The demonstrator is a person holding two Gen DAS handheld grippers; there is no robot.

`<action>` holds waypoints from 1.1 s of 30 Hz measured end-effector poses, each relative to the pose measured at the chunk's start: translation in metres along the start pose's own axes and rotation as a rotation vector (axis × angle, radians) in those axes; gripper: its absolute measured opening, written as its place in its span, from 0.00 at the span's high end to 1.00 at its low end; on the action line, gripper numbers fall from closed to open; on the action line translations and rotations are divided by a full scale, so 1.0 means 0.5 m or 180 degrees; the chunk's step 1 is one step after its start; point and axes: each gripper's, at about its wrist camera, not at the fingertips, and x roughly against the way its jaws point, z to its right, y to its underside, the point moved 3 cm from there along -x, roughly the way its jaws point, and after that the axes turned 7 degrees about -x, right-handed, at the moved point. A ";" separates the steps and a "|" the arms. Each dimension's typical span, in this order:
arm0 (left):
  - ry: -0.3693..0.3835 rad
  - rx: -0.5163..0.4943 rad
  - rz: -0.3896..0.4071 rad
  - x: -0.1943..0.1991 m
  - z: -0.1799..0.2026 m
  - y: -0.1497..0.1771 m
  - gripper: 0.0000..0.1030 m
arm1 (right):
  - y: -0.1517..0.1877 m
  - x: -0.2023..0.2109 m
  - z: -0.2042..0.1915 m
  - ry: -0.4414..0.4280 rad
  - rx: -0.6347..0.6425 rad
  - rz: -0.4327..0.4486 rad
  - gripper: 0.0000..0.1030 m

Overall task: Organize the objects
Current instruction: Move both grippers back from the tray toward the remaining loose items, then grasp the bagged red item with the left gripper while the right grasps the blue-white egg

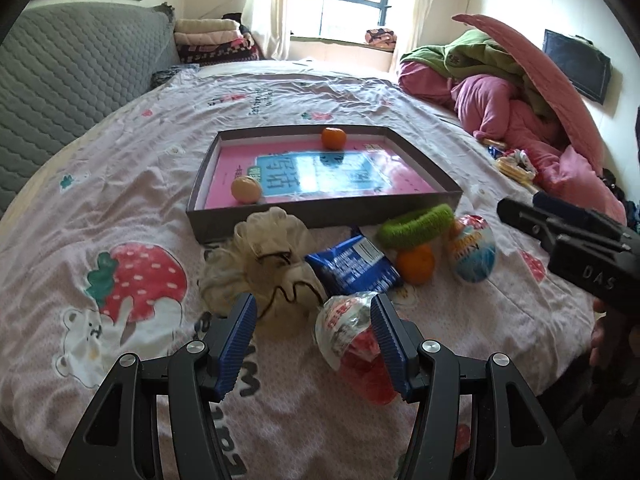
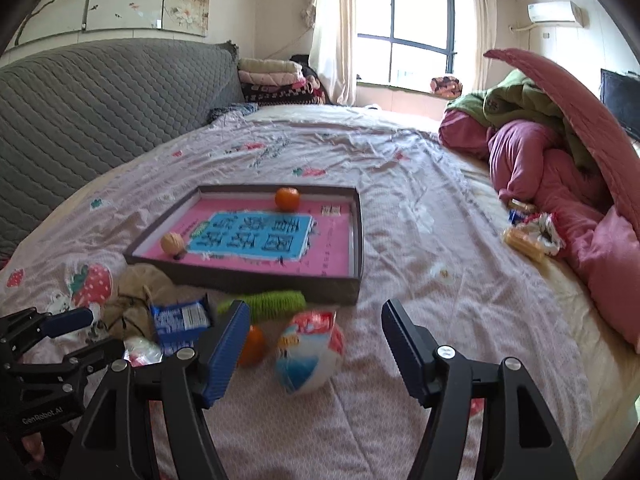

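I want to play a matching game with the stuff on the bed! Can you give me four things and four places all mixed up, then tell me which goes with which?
Things:
1. walnut
2. green fuzzy ring
3. blue snack packet
4. pink blankets

Places:
A. piled at the bed's right edge
B. inside the box, near its front left corner
C. leaning against the box's front wall, over an orange
D. on the sheet between the beige pouch and that orange

Pairs: 1-B, 2-C, 3-D, 4-A
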 end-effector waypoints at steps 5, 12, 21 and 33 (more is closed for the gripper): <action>0.0109 -0.0092 0.0005 0.012 0.025 0.018 0.41 | 0.027 -0.002 0.003 0.0031 0.0041 -0.0083 0.34; 0.0148 -0.0200 -0.0005 0.004 0.047 0.022 0.35 | 0.042 -0.009 0.000 0.0010 0.0041 -0.0161 0.34; 0.0336 -0.0159 -0.0084 -0.016 0.062 0.027 0.33 | 0.048 -0.026 -0.007 -0.0023 0.0048 -0.0246 0.34; 0.0528 -0.0098 -0.0150 -0.054 0.083 0.021 0.33 | 0.056 -0.083 0.016 0.0121 -0.0107 -0.0429 0.34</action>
